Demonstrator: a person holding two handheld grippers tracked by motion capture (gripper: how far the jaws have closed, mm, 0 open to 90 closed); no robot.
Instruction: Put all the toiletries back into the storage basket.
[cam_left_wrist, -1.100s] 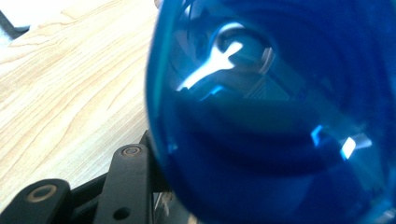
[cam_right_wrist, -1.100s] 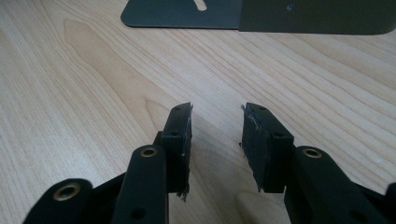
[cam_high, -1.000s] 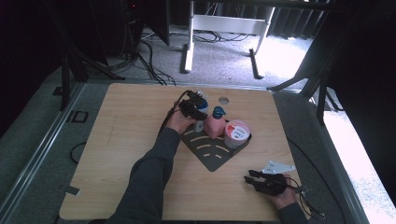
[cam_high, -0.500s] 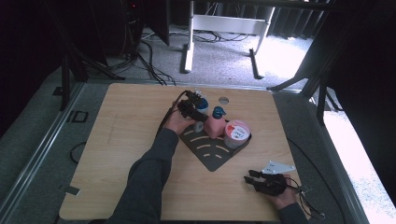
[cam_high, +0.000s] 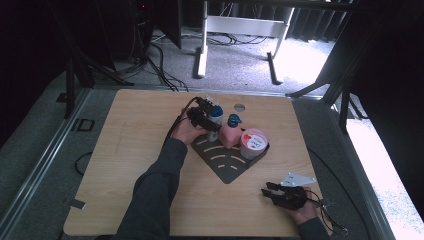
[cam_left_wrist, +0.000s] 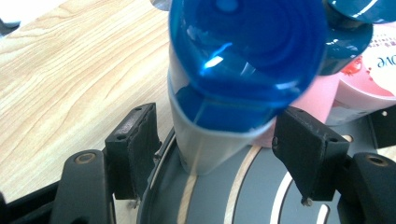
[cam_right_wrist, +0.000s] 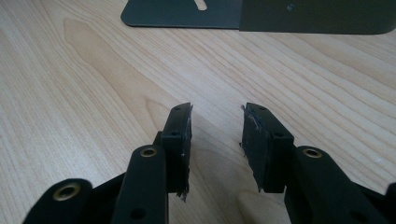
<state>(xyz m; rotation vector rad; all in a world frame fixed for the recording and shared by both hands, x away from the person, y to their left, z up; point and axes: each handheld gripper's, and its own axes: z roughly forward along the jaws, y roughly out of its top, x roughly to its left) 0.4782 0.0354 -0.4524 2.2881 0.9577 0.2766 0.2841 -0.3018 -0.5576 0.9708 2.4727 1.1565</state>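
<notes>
My left tool (cam_high: 209, 116) sits upper centre of the high view, jaws straddling the blue-capped bottle (cam_left_wrist: 233, 79) that stands upright at the back corner of the dark slotted tray (cam_high: 227, 167). Jaws have just been opening; in the left gripper view both pads (cam_left_wrist: 140, 144) stand clear of the bottle's pale body, a gap on each side, so the bottle is between them but not clamped. Its long axis is vertical, with the blue cap leaning toward the camera and its base on the tray. The pink bottle (cam_high: 230, 136) and the pink-lidded tub (cam_high: 253, 143) stand just right of it on the same tray, close together. My right tool (cam_high: 285, 196) rests low right in the high view on the bare desk (cam_high: 125, 130), jaws part open on nothing, well apart from the tray edge (cam_right_wrist: 261, 18) ahead of it. The left hand is far nearer. My read: the bottle is placed, so next I back the left tool straight off along the jaws' line without clipping the cap or nudging the pink bottle.
</notes>
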